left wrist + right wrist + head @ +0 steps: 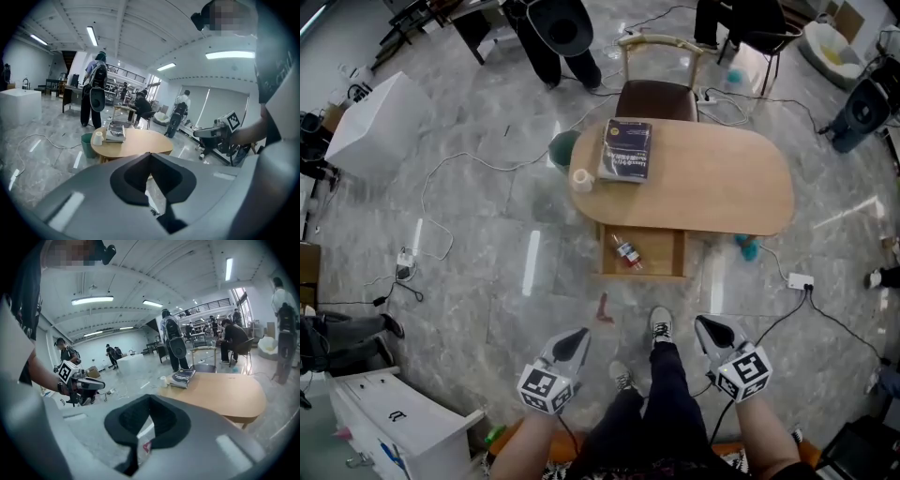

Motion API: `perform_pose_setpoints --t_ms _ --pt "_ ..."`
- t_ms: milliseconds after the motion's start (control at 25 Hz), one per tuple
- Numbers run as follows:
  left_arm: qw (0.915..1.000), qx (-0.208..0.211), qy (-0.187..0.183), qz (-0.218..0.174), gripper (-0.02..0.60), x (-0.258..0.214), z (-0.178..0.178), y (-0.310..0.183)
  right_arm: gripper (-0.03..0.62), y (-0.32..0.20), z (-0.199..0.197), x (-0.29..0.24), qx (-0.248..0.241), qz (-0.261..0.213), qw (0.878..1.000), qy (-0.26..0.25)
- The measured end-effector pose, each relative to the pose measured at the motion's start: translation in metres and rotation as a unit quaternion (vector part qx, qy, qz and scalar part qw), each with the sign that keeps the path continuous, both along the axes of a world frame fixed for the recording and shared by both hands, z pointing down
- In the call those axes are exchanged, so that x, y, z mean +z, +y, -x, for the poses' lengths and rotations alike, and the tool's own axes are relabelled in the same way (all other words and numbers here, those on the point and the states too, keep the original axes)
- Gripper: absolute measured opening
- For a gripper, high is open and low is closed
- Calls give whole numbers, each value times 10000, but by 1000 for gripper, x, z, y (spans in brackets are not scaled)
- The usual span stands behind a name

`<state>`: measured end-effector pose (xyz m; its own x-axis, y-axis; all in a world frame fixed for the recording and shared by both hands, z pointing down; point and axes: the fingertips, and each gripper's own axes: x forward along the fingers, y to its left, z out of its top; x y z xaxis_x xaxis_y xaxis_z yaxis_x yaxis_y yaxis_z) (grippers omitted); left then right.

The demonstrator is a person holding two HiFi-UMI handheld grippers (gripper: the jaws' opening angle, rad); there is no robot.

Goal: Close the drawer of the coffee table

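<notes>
An oval wooden coffee table stands ahead of me, and its drawer is pulled out toward me. A small red and white bottle lies in the drawer. My left gripper and right gripper hover low over the floor, well short of the drawer, both shut with nothing in them. The left gripper view has the left gripper aimed at the table, with the right gripper off to the side. From the right gripper I see the table and the left gripper.
A book and a white cup sit on the tabletop. A chair and a green bin stand behind the table. Cables and a power strip lie on the floor, as does a red scrap. A white cabinet is at my left.
</notes>
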<state>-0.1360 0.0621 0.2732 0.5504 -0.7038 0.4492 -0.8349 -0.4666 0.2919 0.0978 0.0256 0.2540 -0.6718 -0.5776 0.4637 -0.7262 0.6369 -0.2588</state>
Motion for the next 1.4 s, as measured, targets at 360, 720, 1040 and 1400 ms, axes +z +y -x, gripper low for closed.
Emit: perform_pose_setpoints --t_ms 360,720,1040,1400 --pt "9992 -227 -251 206 5 100 5 -71 0 -70 -4 100 -533 250 9980 226" --pt "9972 -441 -524 312 5 214 39 -107 5 -114 -7 202 -348 64 9979 546" --pt "9943 -446 -945 216 58 306 61 -116 75 -117 -32 288 -3 48 9978 654" --pt "9930 -397 -1115 64 176 401 73 -116 156 -106 -47 387 192 82 9977 642"
